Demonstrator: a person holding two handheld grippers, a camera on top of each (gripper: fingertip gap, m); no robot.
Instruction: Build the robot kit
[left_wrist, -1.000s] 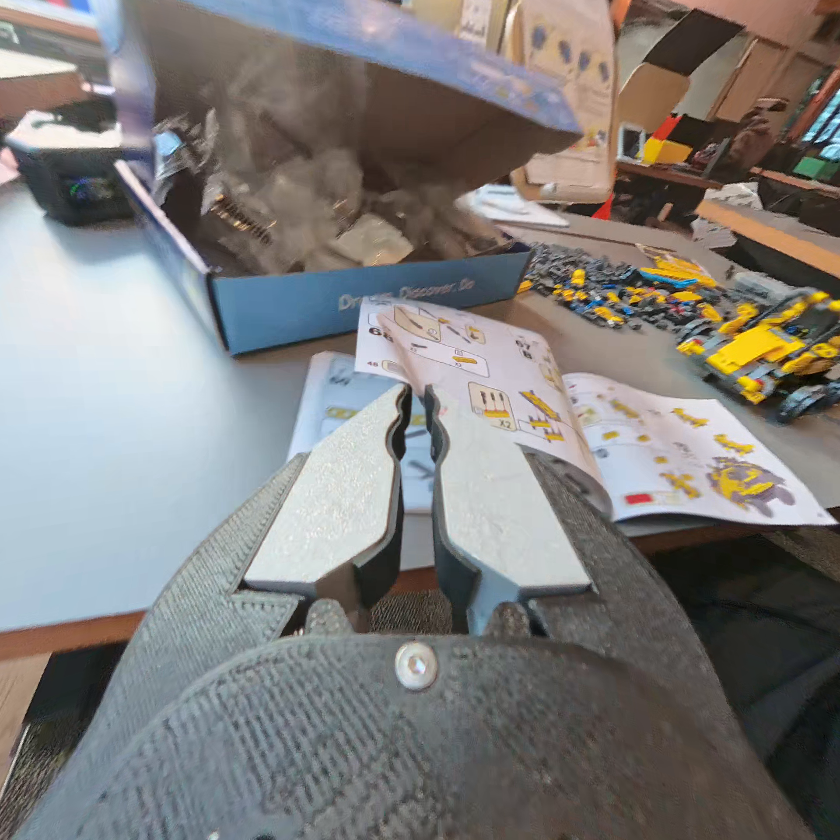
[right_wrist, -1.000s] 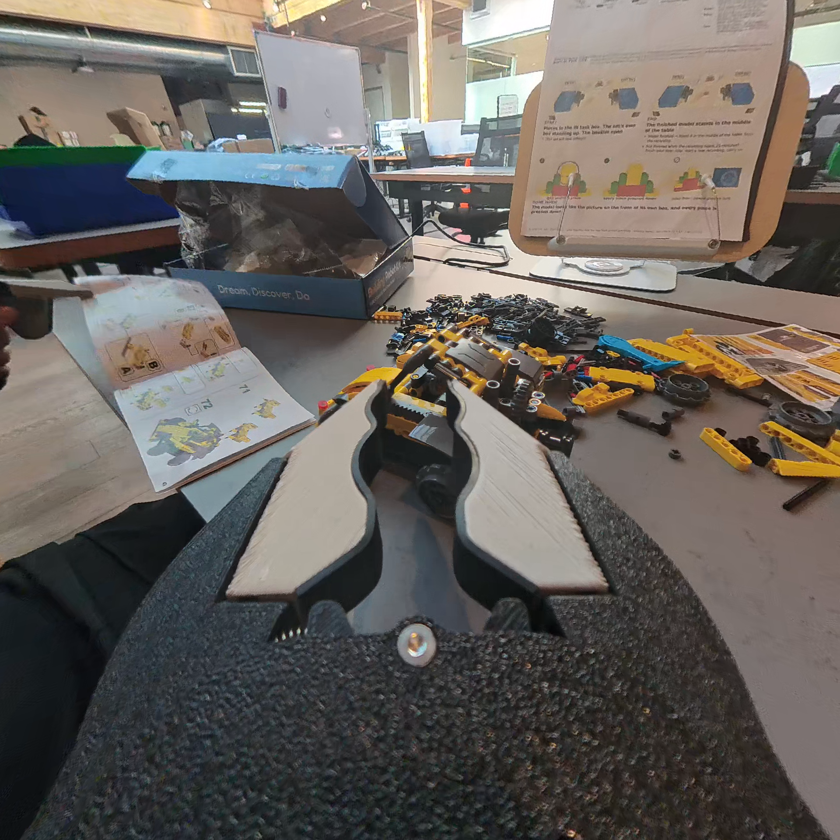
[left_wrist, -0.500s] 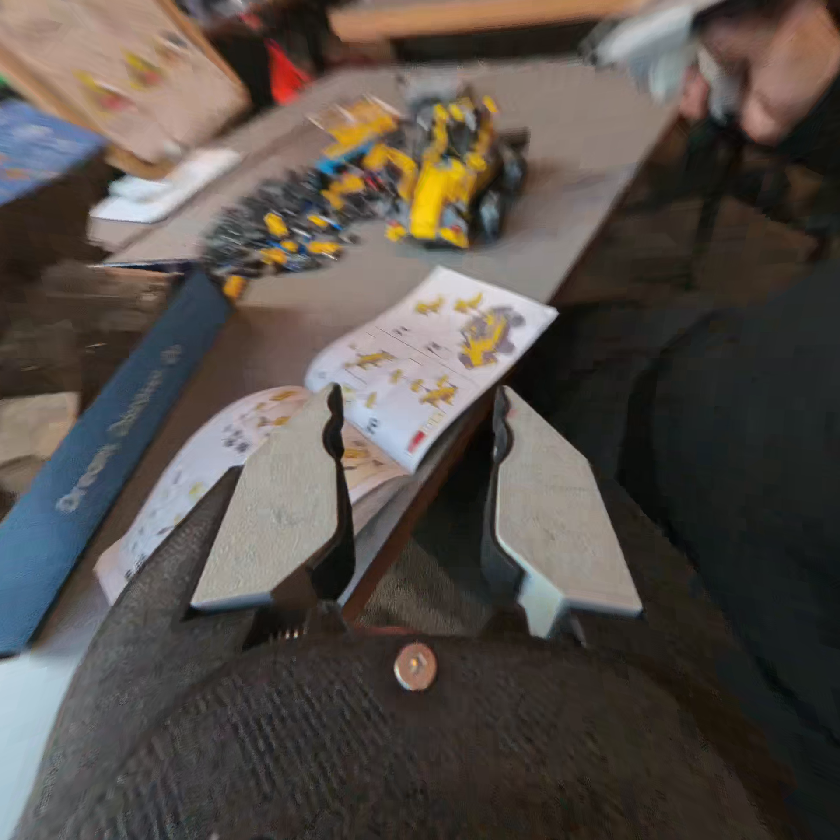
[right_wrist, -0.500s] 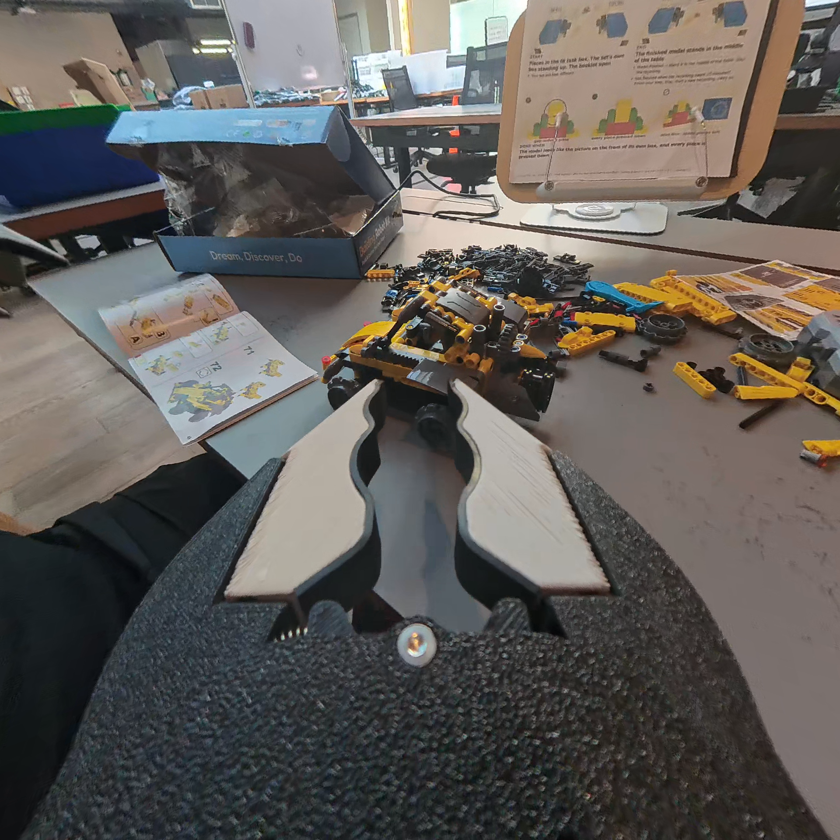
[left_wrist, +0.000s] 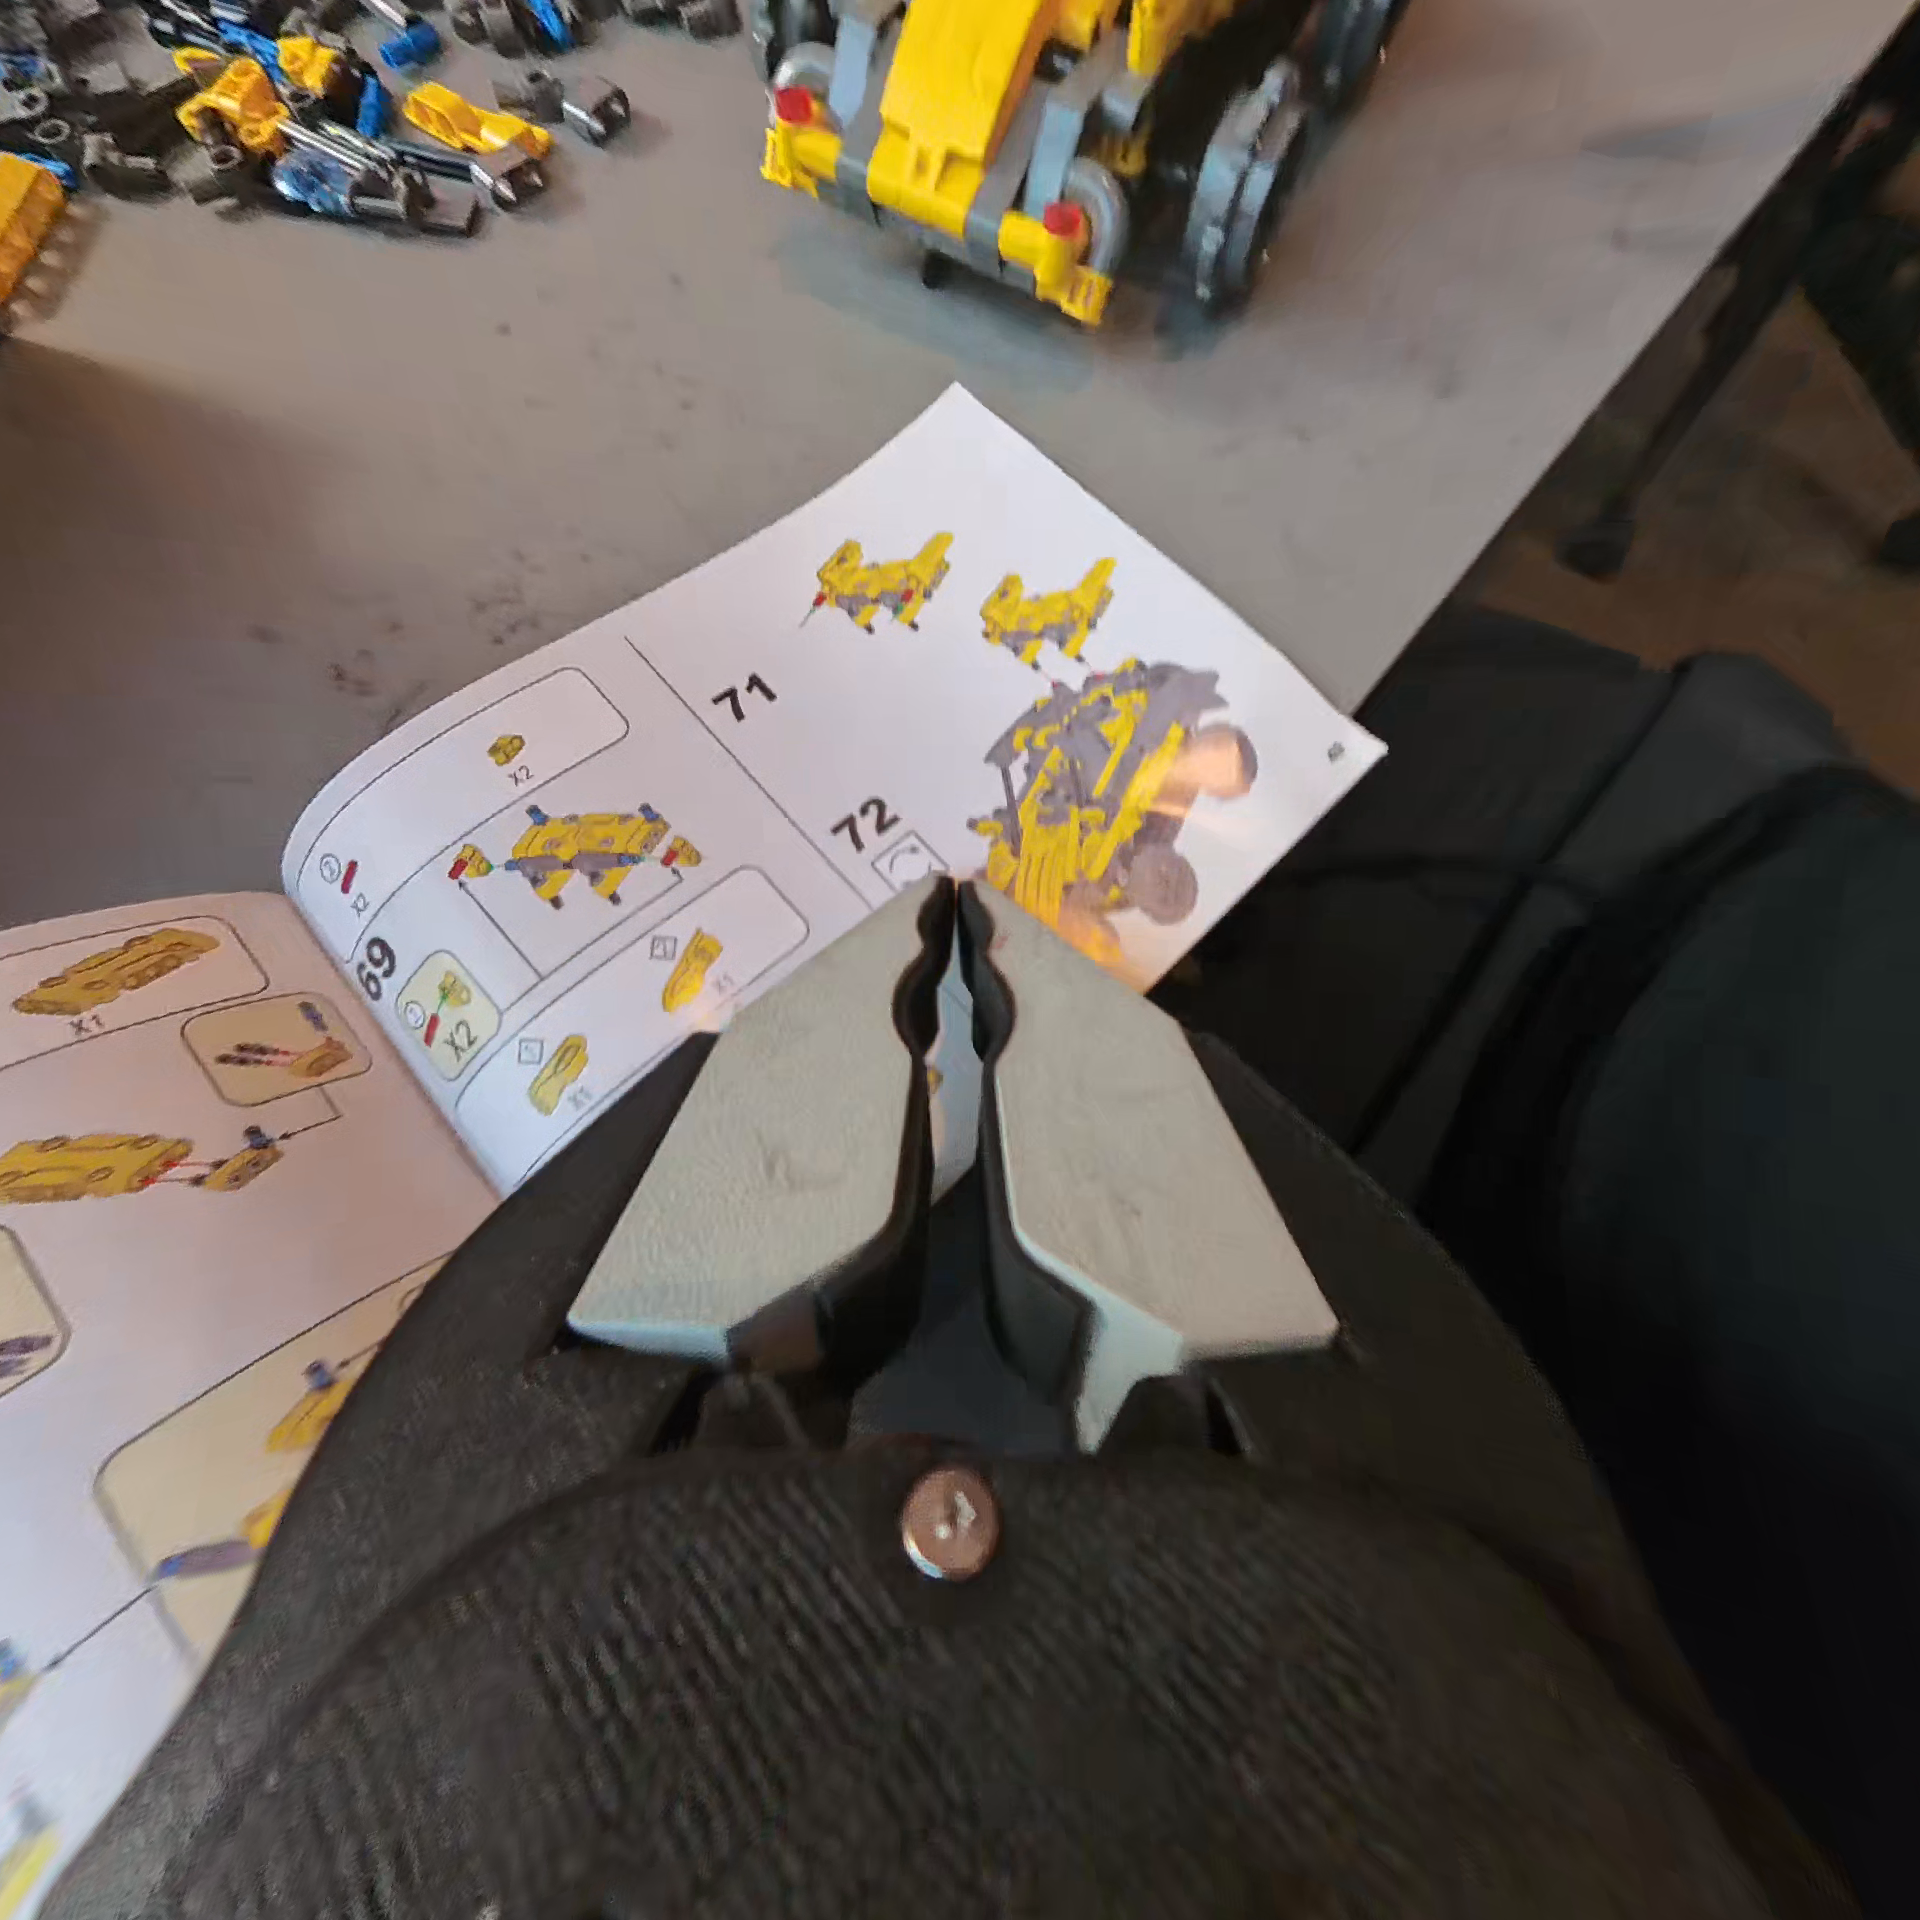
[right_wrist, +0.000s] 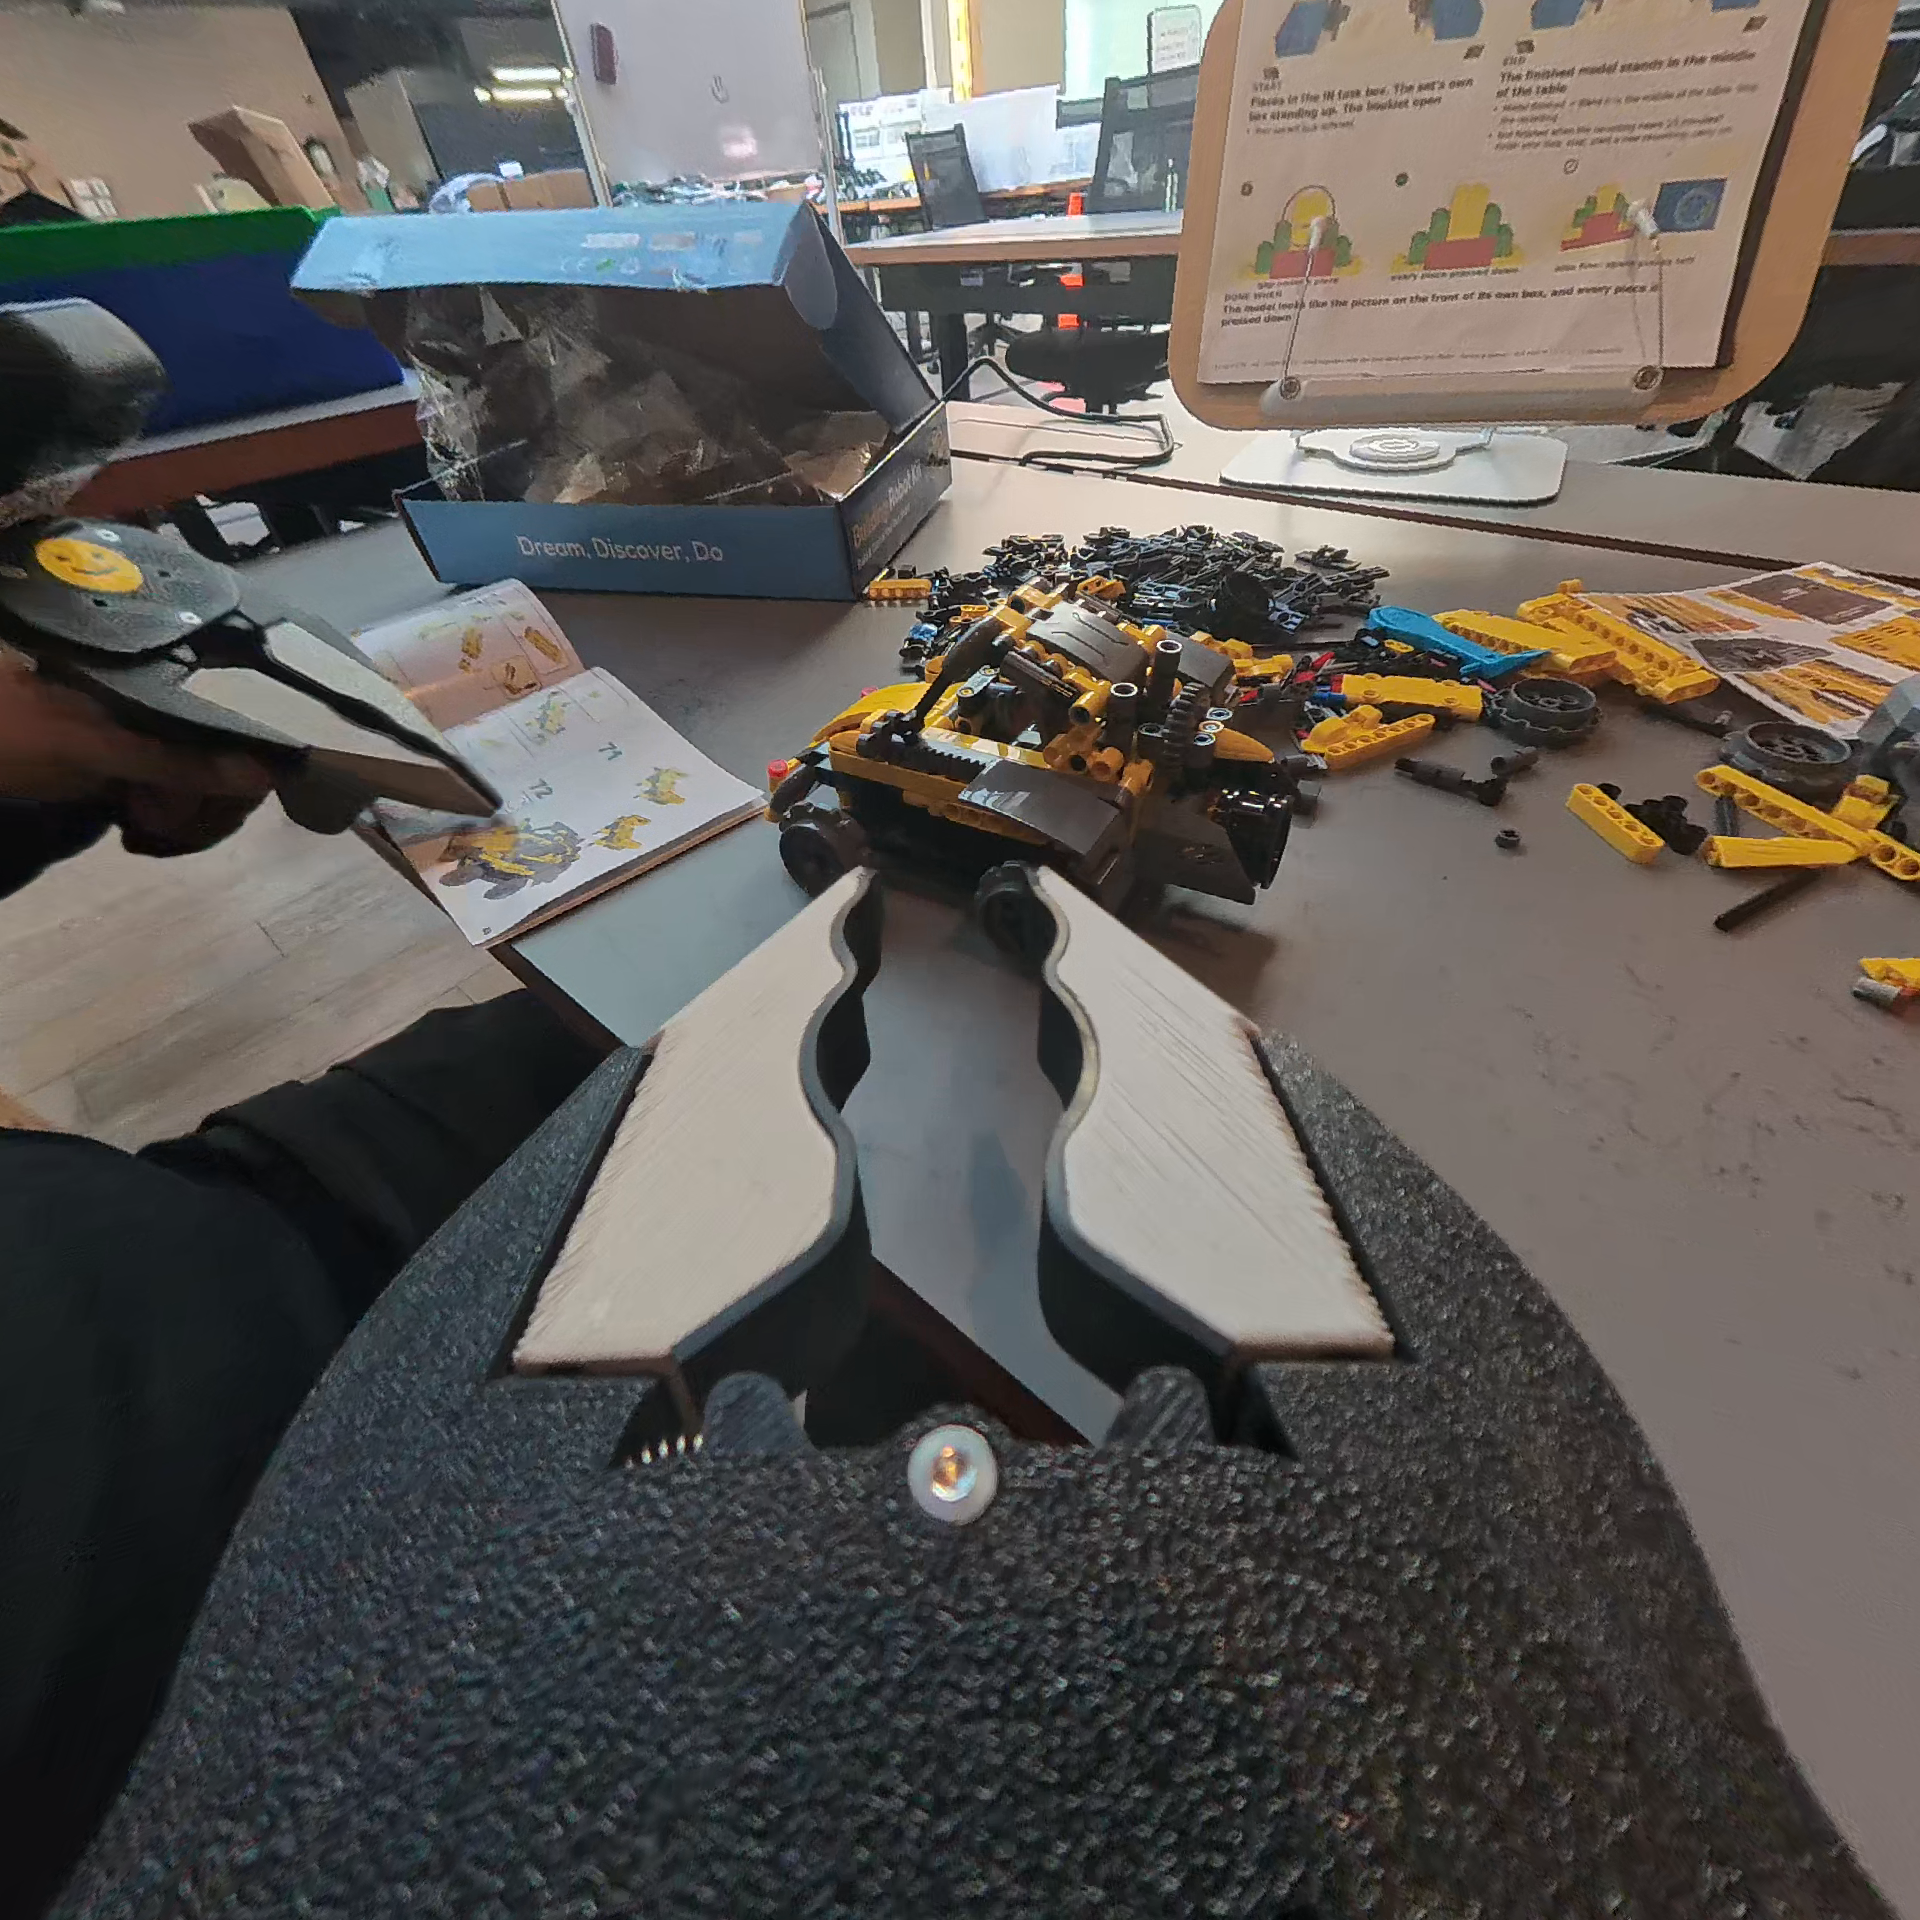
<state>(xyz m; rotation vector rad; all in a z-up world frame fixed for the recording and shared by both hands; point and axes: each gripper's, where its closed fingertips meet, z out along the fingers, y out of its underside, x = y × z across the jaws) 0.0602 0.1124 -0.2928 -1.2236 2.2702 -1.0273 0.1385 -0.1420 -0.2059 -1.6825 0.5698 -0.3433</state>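
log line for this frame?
left gripper: shut, tips over open booklet | right gripper: open, empty, before yellow model | table

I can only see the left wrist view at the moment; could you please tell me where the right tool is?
Observer: The right tool is open and hovers over the table's near edge, with its tips at the near side of the yellow-and-black model car.
Operator: Thank you. Is it holding anything?
Observer: No, only bare table shows between its fingers.
Operator: And what stands beyond the booklet, outside my picture?
Observer: An open blue box with crumpled clear plastic bags inside stands behind the booklet.
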